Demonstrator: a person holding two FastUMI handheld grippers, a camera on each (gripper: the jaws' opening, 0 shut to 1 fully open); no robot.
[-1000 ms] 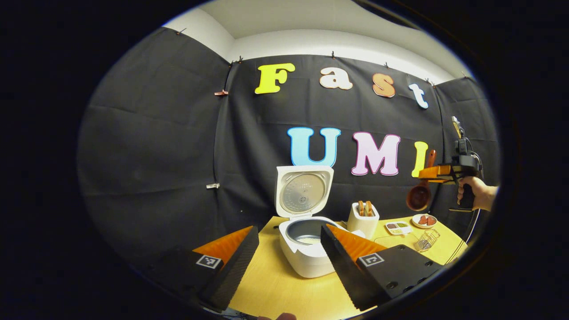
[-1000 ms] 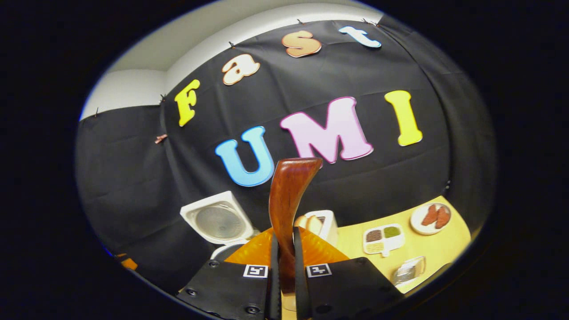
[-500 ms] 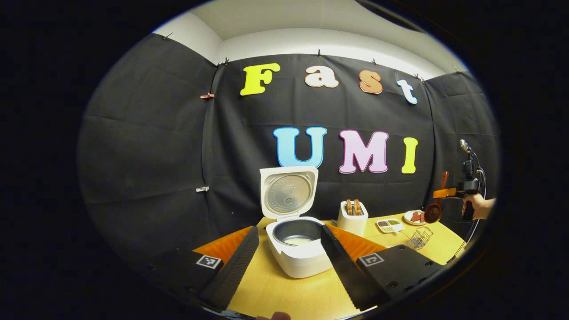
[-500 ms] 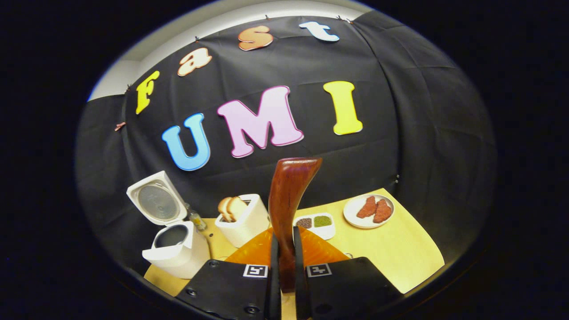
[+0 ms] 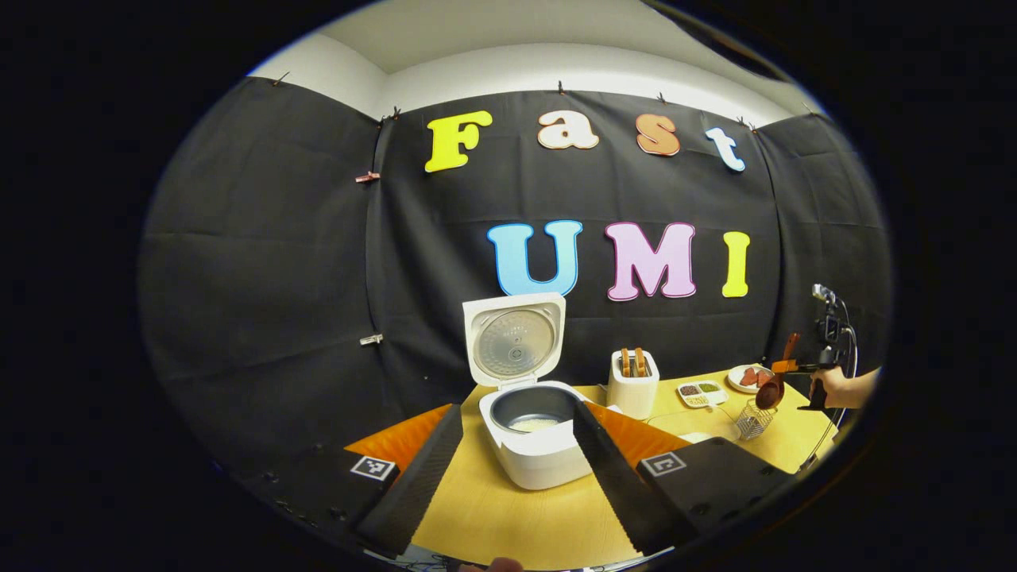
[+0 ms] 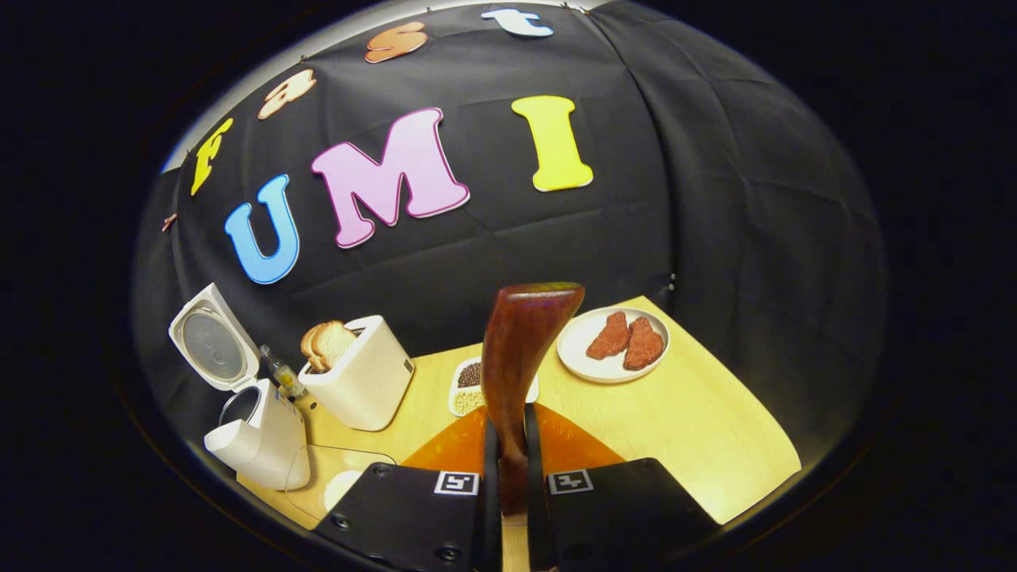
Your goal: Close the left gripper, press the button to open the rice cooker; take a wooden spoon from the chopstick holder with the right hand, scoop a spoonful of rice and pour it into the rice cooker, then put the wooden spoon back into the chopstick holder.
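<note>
The rice cooker (image 5: 531, 397) sits on the yellow table (image 5: 508, 516) with its lid (image 5: 515, 338) swung up and back; the left gripper view looks straight into the pot, where a pale layer of rice (image 5: 532, 424) lies at the bottom. The right gripper view sees the cooker (image 6: 258, 433) from the side at its left edge, so the pot's contents are hidden there. The left gripper (image 5: 508, 485) hangs in front of the cooker with its fingers spread wide and nothing between them. The right gripper (image 6: 512, 477) has both fingers pressed narrowly on the handle of the wooden spoon (image 6: 516, 365), which stands upright between them; this view gives the handle alone, the bowl being hidden below. From the left gripper view the spoon (image 5: 775, 385) appears whole at the far right: its bowl hangs downward, just above a small wire basket (image 5: 751, 421), and a hand (image 5: 834, 388) grips the tool behind it. Whether the wire basket is the chopstick holder I cannot tell. A white toaster (image 6: 361, 373) with bread slices in its slots stands just beside the cooker. Beyond it a small divided dish (image 6: 469, 385) of grains lies partly behind the spoon handle, and a plate (image 6: 584, 361) with two reddish pieces lies near the table's far edge. A clear mat (image 6: 342, 477) with a pale patch lies on the table in front of the toaster.
</note>
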